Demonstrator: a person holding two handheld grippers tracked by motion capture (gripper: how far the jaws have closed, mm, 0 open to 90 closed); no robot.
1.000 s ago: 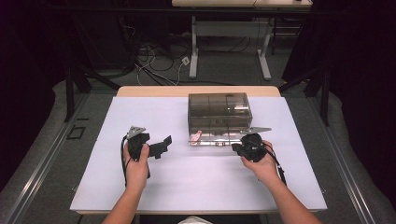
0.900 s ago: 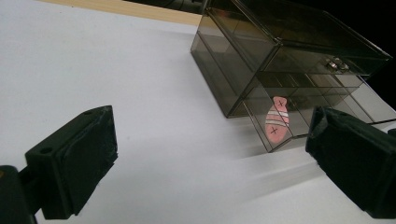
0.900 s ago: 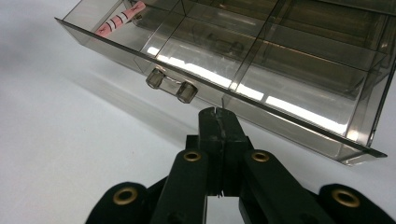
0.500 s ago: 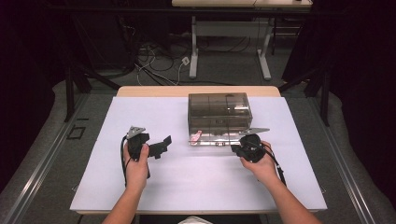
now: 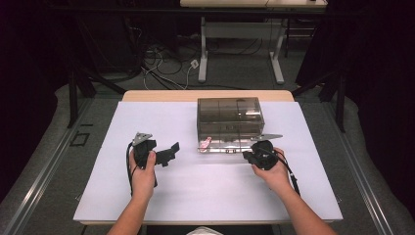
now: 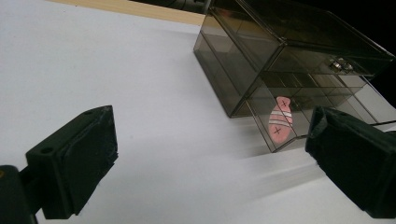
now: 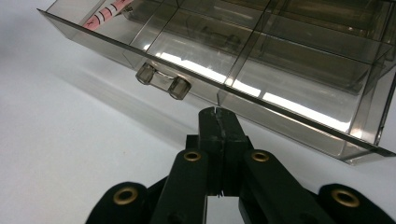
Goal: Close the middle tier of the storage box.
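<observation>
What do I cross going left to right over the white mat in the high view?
Left gripper with open black jaws → small pink fish-shaped piece in the pulled-out drawer → smoky transparent plastic drawer box → right gripper, jaws shut, just before the drawer's front.

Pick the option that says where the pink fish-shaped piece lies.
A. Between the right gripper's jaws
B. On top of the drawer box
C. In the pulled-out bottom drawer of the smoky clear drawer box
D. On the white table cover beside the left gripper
C: the pink fish-shaped piece lies inside the pulled-out drawer of the drawer box, at the end away from the shut right gripper.
</observation>
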